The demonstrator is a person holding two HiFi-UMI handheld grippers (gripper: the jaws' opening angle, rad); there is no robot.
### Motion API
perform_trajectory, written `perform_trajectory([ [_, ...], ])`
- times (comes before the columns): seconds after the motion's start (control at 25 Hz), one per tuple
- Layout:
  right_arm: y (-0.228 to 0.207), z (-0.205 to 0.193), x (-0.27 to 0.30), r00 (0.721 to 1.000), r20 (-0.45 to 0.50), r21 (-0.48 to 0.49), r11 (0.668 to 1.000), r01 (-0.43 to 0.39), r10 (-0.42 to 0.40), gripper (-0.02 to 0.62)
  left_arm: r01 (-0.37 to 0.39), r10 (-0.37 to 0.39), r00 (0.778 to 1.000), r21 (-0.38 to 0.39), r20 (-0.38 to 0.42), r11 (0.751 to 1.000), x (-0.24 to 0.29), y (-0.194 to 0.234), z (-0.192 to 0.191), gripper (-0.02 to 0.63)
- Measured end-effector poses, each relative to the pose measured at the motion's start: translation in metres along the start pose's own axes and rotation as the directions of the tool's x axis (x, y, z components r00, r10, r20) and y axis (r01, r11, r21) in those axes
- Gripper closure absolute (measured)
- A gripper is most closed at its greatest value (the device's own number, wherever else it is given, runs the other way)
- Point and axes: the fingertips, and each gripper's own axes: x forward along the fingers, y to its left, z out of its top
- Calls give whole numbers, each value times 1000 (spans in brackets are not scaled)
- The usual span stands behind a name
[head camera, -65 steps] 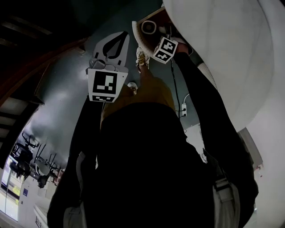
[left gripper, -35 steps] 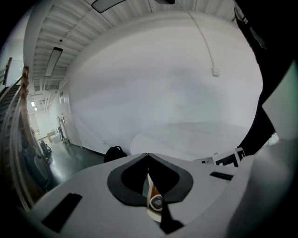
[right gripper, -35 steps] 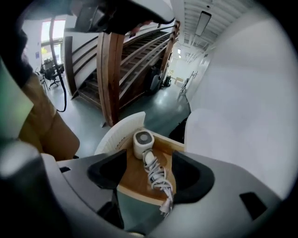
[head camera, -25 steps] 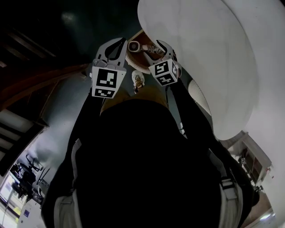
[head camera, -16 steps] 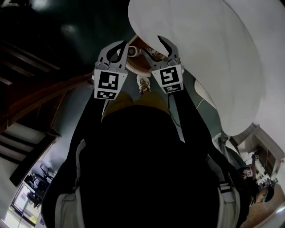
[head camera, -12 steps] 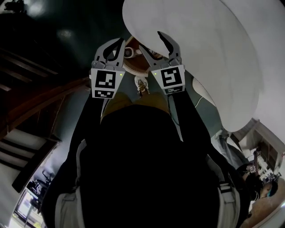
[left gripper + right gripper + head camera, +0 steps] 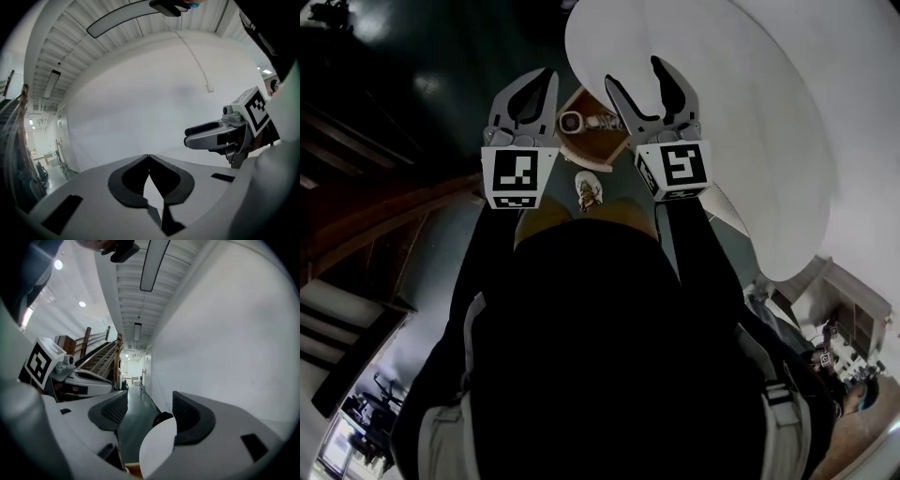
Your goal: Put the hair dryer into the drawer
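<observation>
In the head view a white hair dryer lies in a brown wooden drawer, seen far below between my two raised grippers. The left gripper is shut, its tips meeting with nothing between them; its own view shows the same. To the right, my right gripper stands open and holds nothing. In the right gripper view a white rounded shape shows low between the jaws, above a strip of wood. Both grippers are well clear of the dryer.
A large curved white wall fills the right side. My dark torso hides the lower middle; a shoe shows below the drawer. Wooden stairs and a long corridor run ahead on dark green floor.
The right gripper has come away from the hair dryer in the drawer and opened. Both grippers have risen side by side; the left stays shut.
</observation>
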Motion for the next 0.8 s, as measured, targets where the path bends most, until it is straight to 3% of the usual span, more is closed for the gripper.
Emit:
perform_trajectory([
  [0.24, 21, 41, 14, 996, 68, -53, 997, -52, 55, 290, -67, 69, 996, -45, 55, 997, -12, 27, 22, 591],
  [0.48, 26, 50, 23, 997, 71, -44, 999, -32, 35, 369, -104, 107, 990, -38, 88, 994, -25, 39, 32, 591],
  [0.56, 30, 51, 24, 996, 80, -61, 997, -39, 44, 409, -110, 114, 989, -40, 97, 993, -30, 40, 34, 591],
  [0.68, 35, 54, 22, 994, 97, -96, 995, -39, 48, 548, -117, 120, 987, -35, 104, 993, -33, 39, 35, 591],
  [0.8, 43, 56, 18, 991, 92, -70, 994, -88, 94, 569, -123, 125, 986, -25, 107, 992, -37, 37, 36, 591],
])
